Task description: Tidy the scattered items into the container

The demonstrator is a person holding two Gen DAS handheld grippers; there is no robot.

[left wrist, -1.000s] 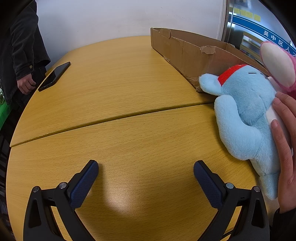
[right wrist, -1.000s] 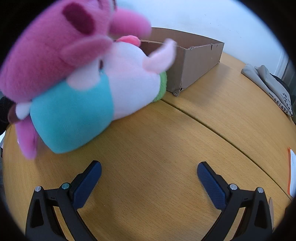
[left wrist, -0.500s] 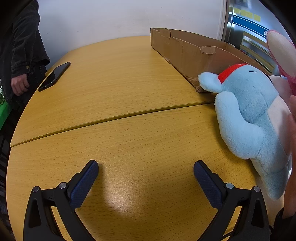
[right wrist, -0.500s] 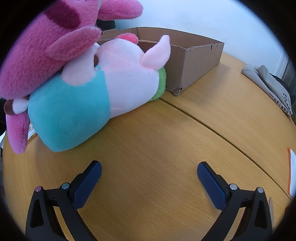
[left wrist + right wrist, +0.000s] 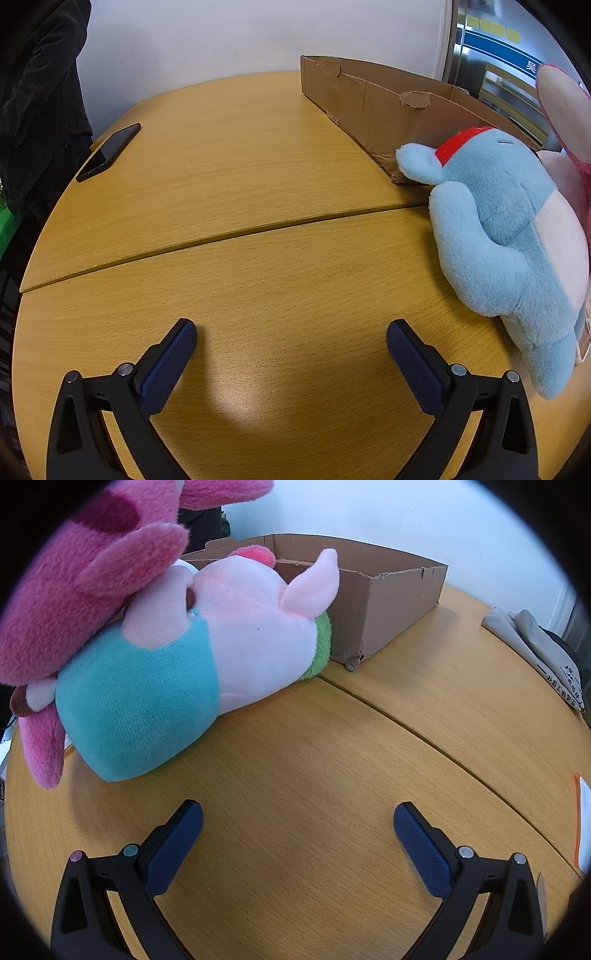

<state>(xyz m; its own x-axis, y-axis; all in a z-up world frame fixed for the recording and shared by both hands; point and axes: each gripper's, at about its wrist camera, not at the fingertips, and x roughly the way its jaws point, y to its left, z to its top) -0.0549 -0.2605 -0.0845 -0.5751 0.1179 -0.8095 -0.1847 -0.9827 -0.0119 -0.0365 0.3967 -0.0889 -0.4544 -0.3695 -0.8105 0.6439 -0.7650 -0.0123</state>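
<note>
Left claw [image 5: 291, 334]: jaws spread wide, nothing between them, low over bare table [image 5: 229, 177]. Right claw [image 5: 297, 814]: same, wide and empty.

Landmark: the cardboard box [image 5: 384, 107], open-topped, low-walled, on the far side of the table.

Toys, all outside the box:
- Blue plush [image 5: 498, 236], red band at the neck, lies on its side with its head touching the box's near corner. Off to the right of the left claw.
- Pink-and-teal plush [image 5: 207, 657] lies against the near wall of the box [image 5: 384, 598], green part touching the cardboard. Ahead and left of the right claw.
- Magenta plush [image 5: 85, 576] rests on top of the pink-and-teal one, on the side away from the box. Whether it leans on anything else cannot be told.

Elsewhere: phone [image 5: 109, 151] well away from the box, at the table's left edge; folded cloth [image 5: 535, 646] to the right of the box. A person in a dark jacket [image 5: 37, 103] stands beyond the phone.

Judgement on the step: nothing gripped yet, so first comes a pick. The magenta plush looks the sensible start, being topmost; pulling the lower one first would likely tumble it. Take soft bodies across a narrow part, arm or neck, with a deep bite, since fur compresses and slips. Lift clear above the box wall before moving over it; the wall is flimsy and could fold or slide if nudged.
</note>
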